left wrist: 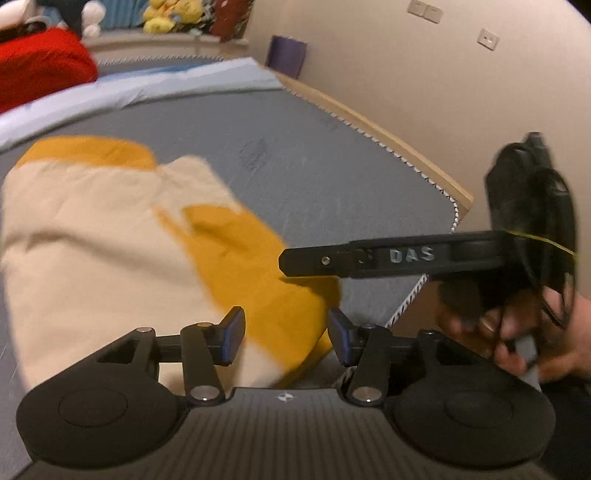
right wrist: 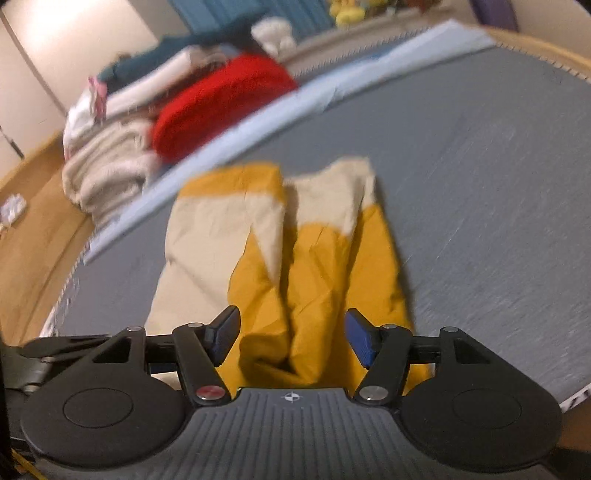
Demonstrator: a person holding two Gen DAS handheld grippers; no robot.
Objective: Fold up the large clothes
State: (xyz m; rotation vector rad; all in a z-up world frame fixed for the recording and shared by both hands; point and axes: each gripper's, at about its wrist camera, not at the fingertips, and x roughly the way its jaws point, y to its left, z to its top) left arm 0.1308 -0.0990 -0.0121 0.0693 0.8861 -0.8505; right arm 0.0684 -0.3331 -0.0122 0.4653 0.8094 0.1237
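A cream and mustard-yellow garment (left wrist: pixel 122 236) lies partly folded on the grey mattress (left wrist: pixel 295 155); it also shows in the right wrist view (right wrist: pixel 306 251) with rumpled yellow folds near me. My left gripper (left wrist: pixel 286 332) is open and empty just above the garment's near yellow edge. My right gripper (right wrist: pixel 291 338) is open and empty over the yellow folds. The right gripper also shows from the side in the left wrist view (left wrist: pixel 295 260), over the garment's right edge, held by a hand (left wrist: pixel 517 332).
A pile of folded clothes with a red piece (right wrist: pixel 221 99) and a cream one (right wrist: pixel 107 162) sits at the mattress's far side on a light blue sheet (right wrist: pixel 332 88). Plush toys (left wrist: pixel 170 14) line the back. A wooden bed frame (left wrist: pixel 388 136) and wall border the right.
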